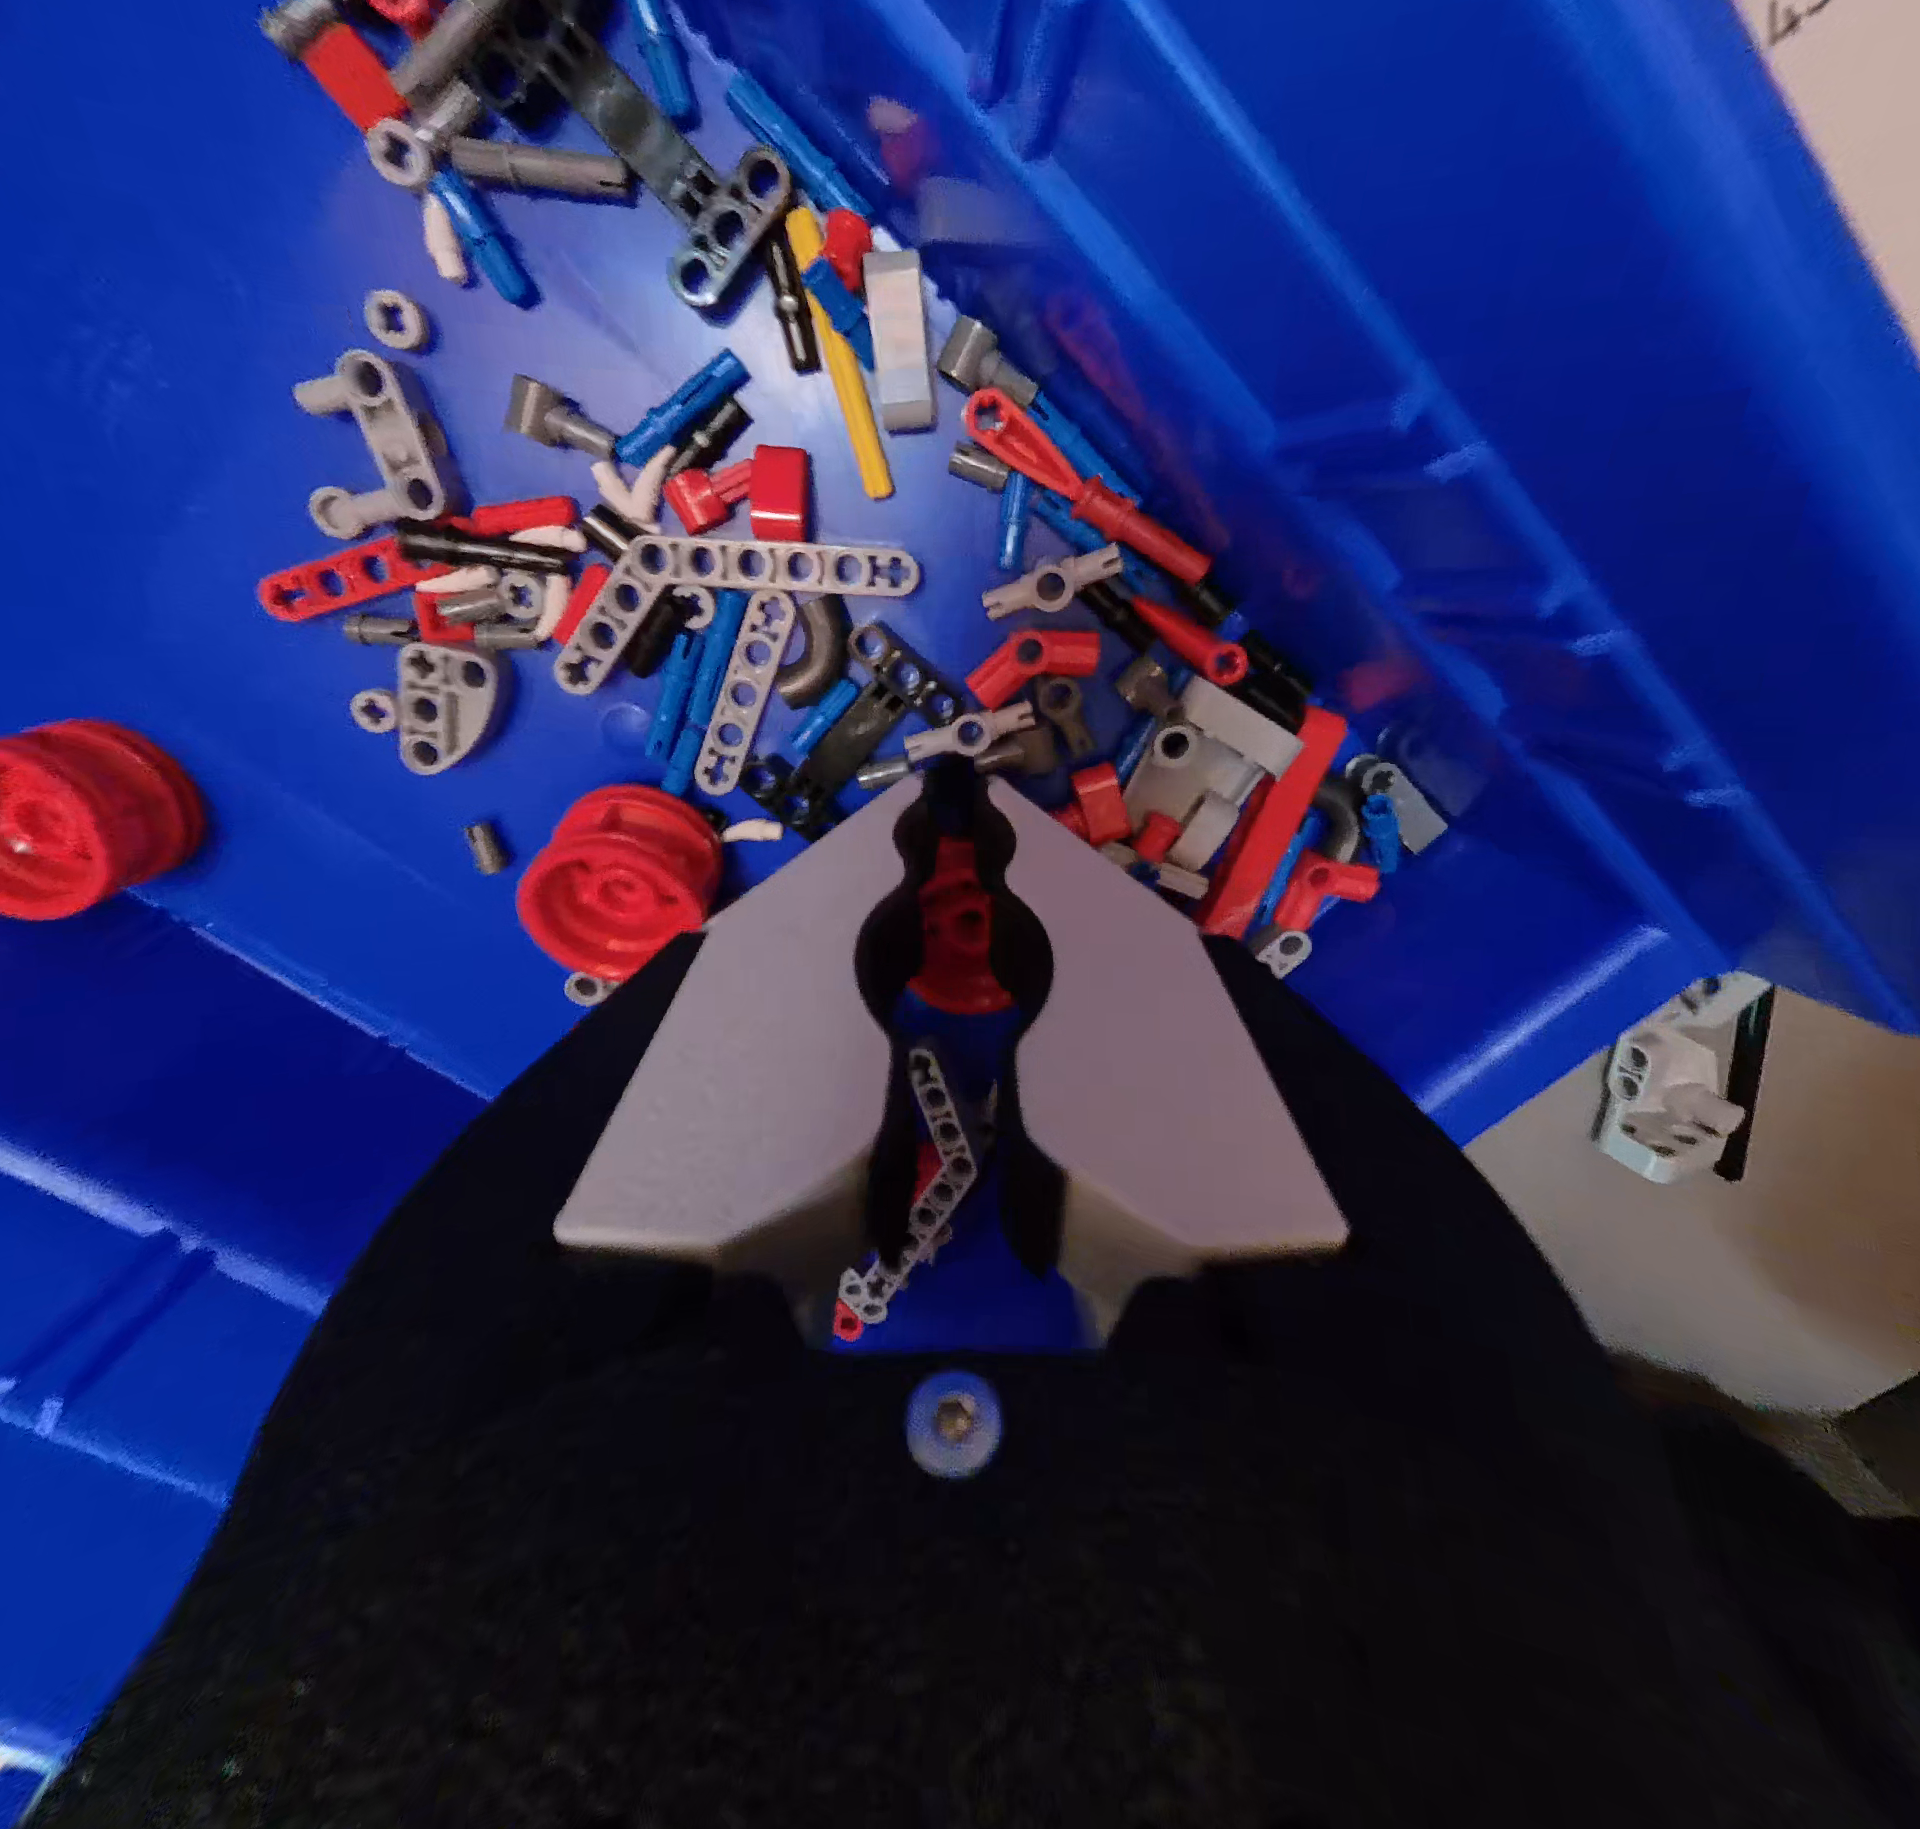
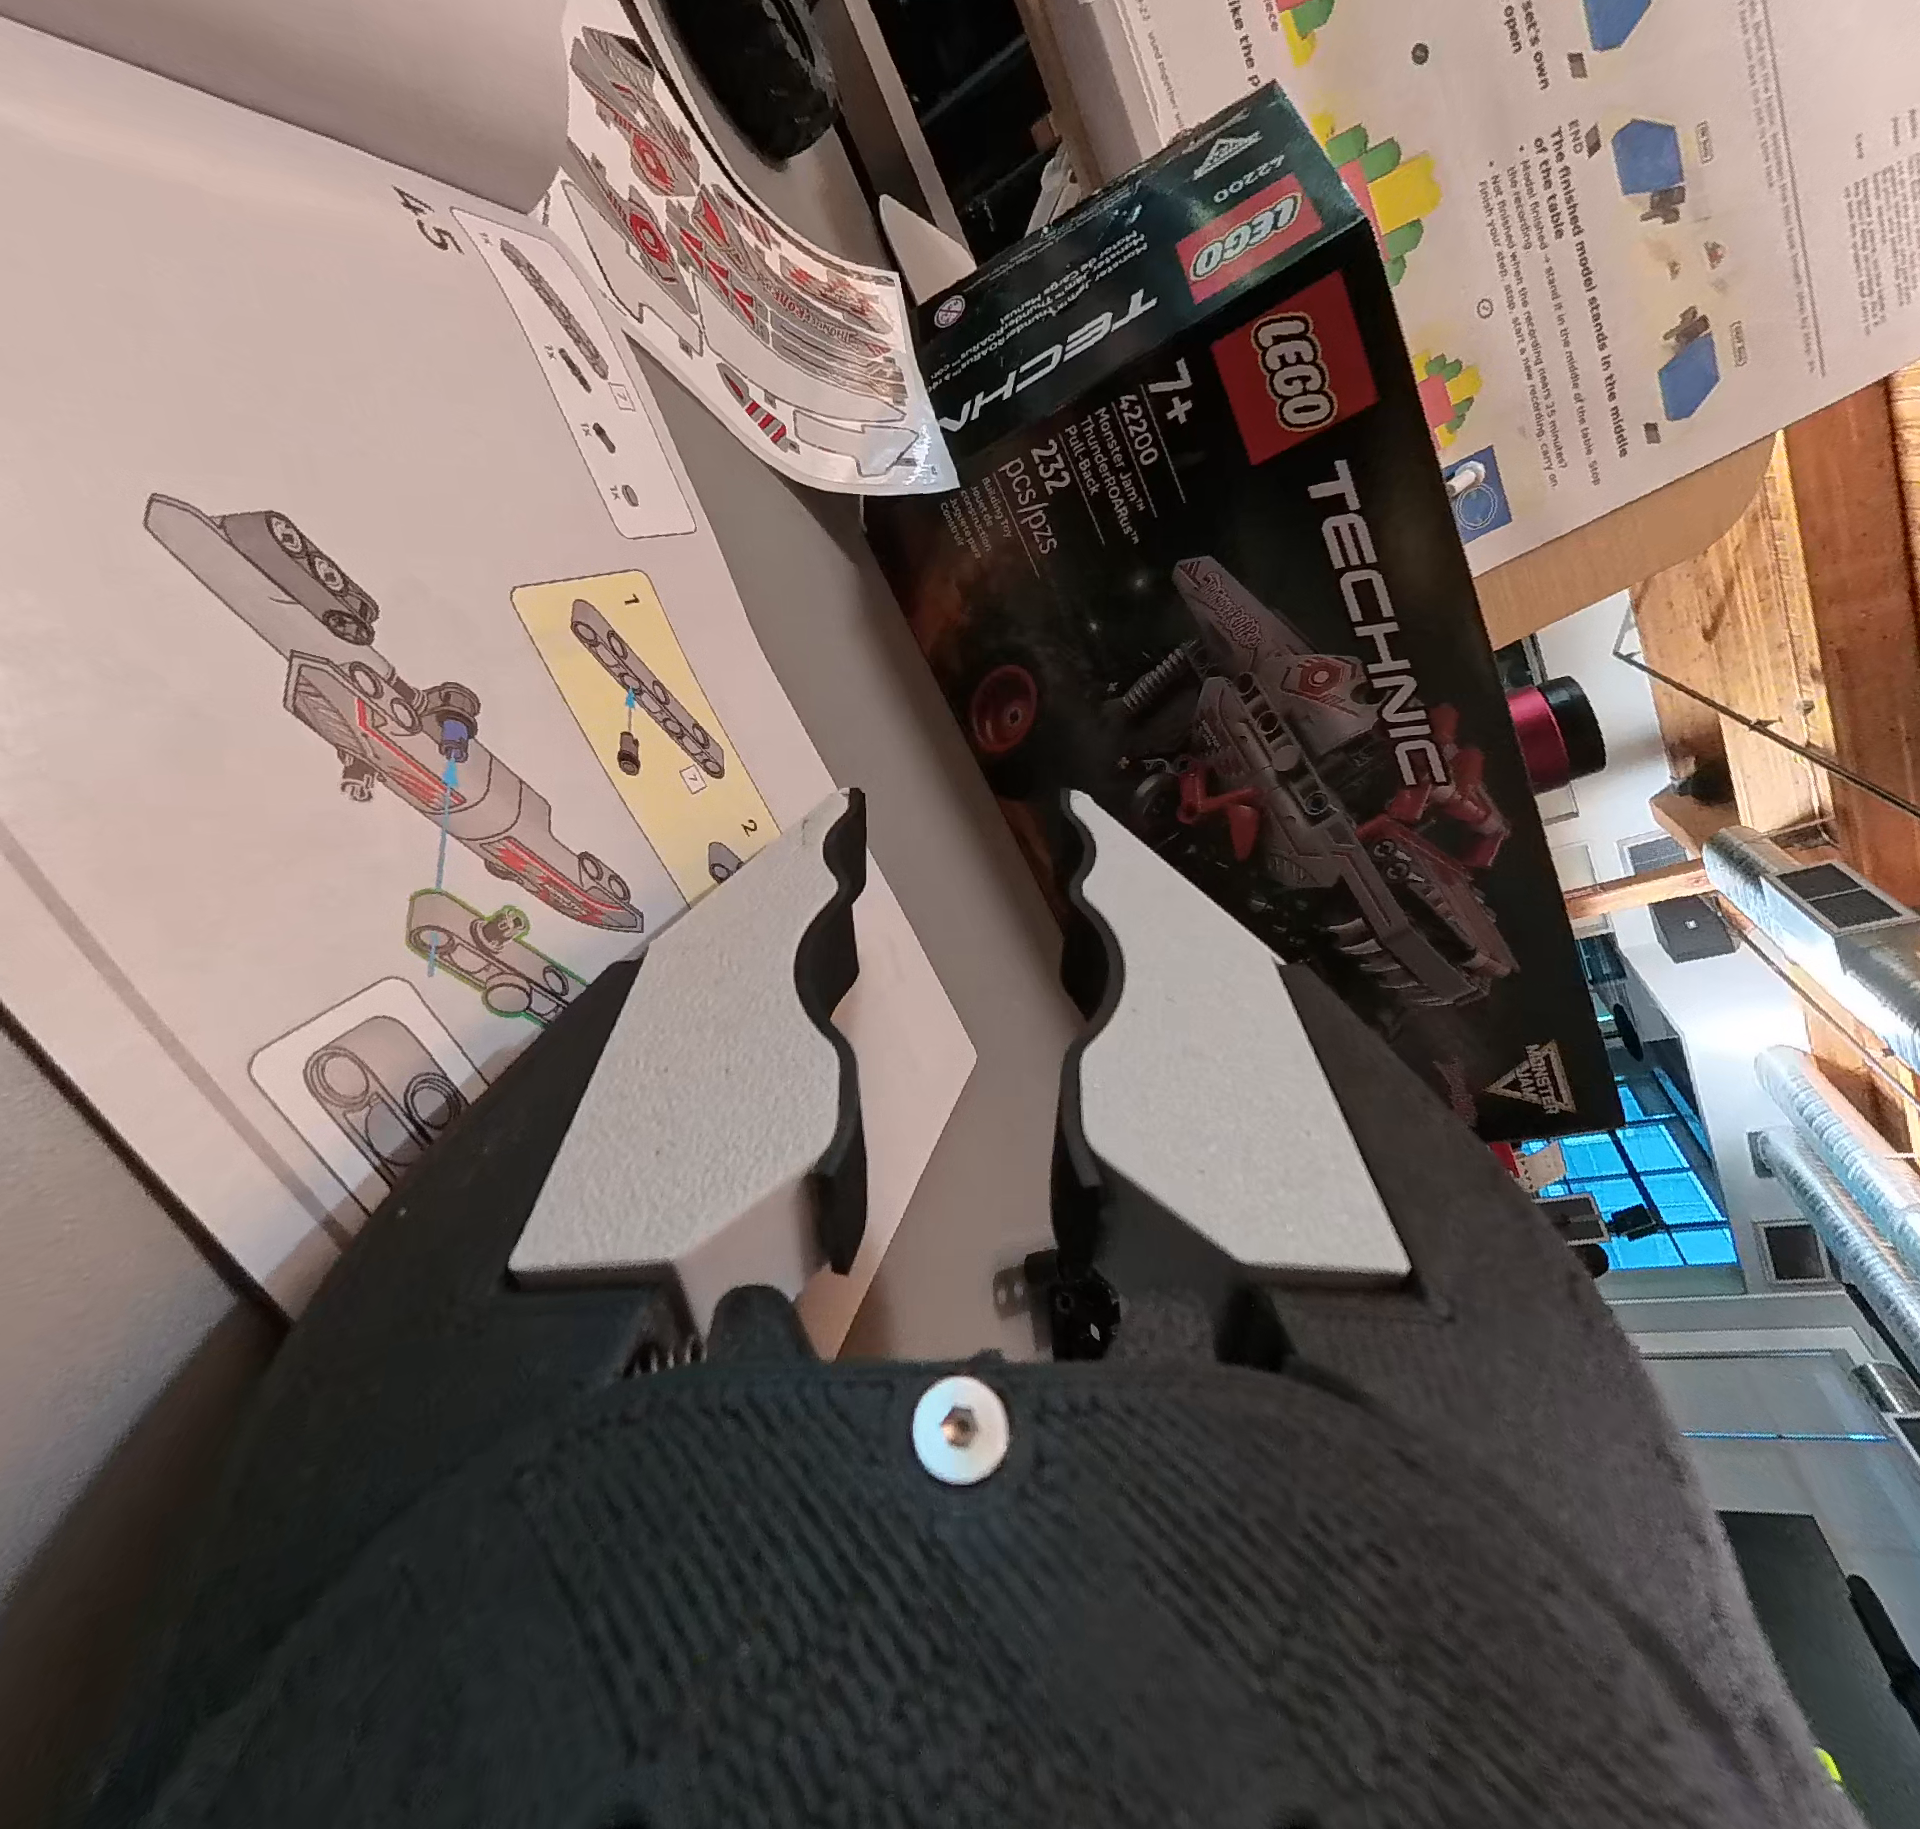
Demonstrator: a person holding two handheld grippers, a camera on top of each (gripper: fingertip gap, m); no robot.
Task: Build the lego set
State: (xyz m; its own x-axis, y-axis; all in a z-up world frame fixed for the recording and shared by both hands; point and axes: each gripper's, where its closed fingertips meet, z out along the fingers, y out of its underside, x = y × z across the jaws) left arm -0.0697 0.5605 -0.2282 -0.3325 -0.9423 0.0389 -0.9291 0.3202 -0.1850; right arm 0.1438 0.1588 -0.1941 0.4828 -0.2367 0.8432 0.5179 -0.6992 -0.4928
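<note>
The left gripper (image 1: 951, 792) is down over the blue bin (image 1: 1351, 221), its fingers pressed together with nothing clearly caught at the tips, which sit right at the near edge of the loose lego pieces (image 1: 727, 584) scattered across the bin floor; a red wheel hub (image 1: 618, 880) lies just left of those fingers and another red wheel hub (image 1: 88, 818) sits well off to the left. Over on the other side, the right gripper (image 2: 961, 808) hangs with its fingers spread apart and empty, above the open instruction booklet (image 2: 312, 532). The lego box (image 2: 1247, 636) stands just beyond the booklet, with the sticker sheet (image 2: 727, 304) curling between them.
</note>
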